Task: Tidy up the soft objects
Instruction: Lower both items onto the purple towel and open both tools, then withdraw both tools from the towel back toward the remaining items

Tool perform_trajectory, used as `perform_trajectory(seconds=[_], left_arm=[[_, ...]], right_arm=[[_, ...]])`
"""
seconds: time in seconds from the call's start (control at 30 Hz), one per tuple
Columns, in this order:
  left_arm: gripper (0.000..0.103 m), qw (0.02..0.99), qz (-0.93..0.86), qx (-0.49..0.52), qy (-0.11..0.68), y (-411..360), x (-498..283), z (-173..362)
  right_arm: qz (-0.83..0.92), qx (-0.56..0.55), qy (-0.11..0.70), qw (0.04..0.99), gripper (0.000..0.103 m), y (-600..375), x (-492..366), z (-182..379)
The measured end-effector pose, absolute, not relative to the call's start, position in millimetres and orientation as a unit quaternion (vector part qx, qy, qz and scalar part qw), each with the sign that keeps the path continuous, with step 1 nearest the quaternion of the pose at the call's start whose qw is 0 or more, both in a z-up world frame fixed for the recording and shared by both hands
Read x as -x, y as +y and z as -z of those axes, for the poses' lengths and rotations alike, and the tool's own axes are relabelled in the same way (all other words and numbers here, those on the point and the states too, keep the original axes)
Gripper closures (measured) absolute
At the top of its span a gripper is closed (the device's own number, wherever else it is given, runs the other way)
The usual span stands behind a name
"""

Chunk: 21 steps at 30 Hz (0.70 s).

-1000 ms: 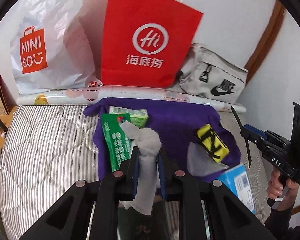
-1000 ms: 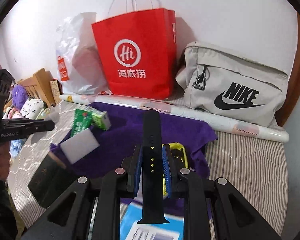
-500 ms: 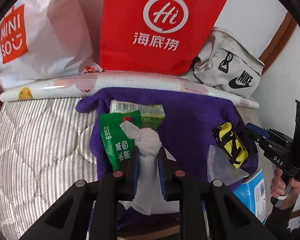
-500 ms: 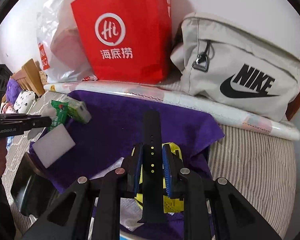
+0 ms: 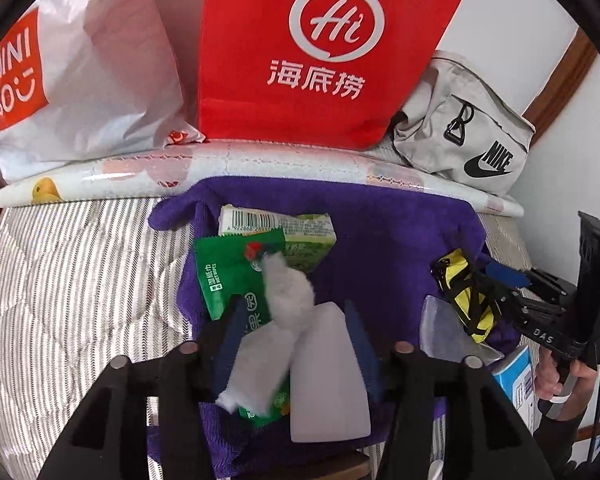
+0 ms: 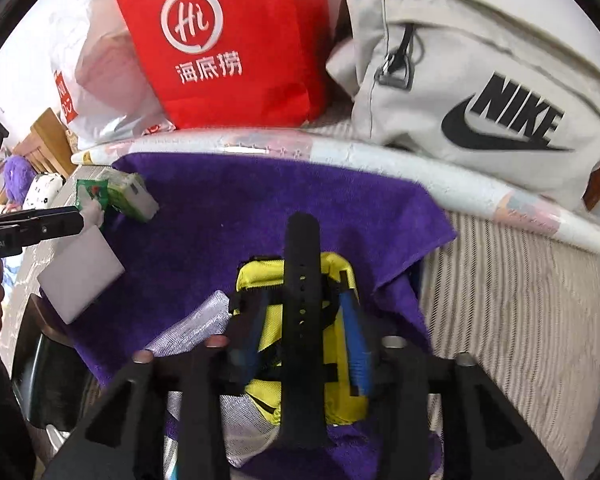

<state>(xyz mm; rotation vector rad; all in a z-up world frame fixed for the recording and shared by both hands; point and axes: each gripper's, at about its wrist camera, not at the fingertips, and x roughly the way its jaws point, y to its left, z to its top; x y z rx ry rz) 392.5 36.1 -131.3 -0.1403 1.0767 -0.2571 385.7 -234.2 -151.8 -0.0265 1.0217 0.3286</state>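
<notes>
Grippers both opening: your left gripper (image 5: 292,344) is spreading its jaws, and the grey sock (image 5: 278,320) is lying loose between them, draped over the green wet-wipes pack (image 5: 228,276) beside a white sponge block (image 5: 328,376). Your right gripper (image 6: 304,340) is also letting go, the black watch strap (image 6: 302,320) sitting free between the pads on the yellow pouch (image 6: 272,320). Everything is resting on the purple towel (image 6: 228,208). Beyond it, the red paper bag (image 5: 320,48) and grey Nike bag (image 6: 480,80) are leaning against the wall.
</notes>
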Motion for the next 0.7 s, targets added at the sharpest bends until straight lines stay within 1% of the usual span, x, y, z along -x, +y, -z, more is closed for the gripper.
perform_trajectory(seconds=[0.07, 0.17, 0.3, 0.43, 0.53, 0.7], left_arm=[[0.053, 0.85, 0.119, 0.064, 0.509, 37.0, -389.8, 127.8], [0.053, 0.853, 0.116, 0.065, 0.504, 39.6, -381.2, 121.3], [0.053, 0.869, 0.106, 0.062, 0.478, 43.1, -356.5, 107.9], [0.053, 0.875, 0.115, 0.062, 0.467, 43.1, -330.1, 95.9], [0.053, 0.871, 0.127, 0.064, 0.47, 40.7, -305.0, 87.2], [0.053, 0.873, 0.131, 0.056, 0.467, 36.6, -252.8, 75.7]], right_arm=[[-0.157, 0.01, 0.477, 0.865, 0.056, -236.9, -380.5, 144.1], [-0.158, 0.007, 0.469, 0.869, 0.056, -239.6, -371.1, 132.8], [-0.162, 0.012, 0.449, 0.879, 0.056, -237.9, -345.3, 113.0], [-0.174, 0.012, 0.422, 0.89, 0.056, -233.3, -305.3, 93.5], [-0.2, -0.011, 0.417, 0.887, 0.056, -228.9, -270.6, 82.5], [-0.217, 0.022, 0.401, 0.89, 0.056, -209.7, -206.6, 74.7]])
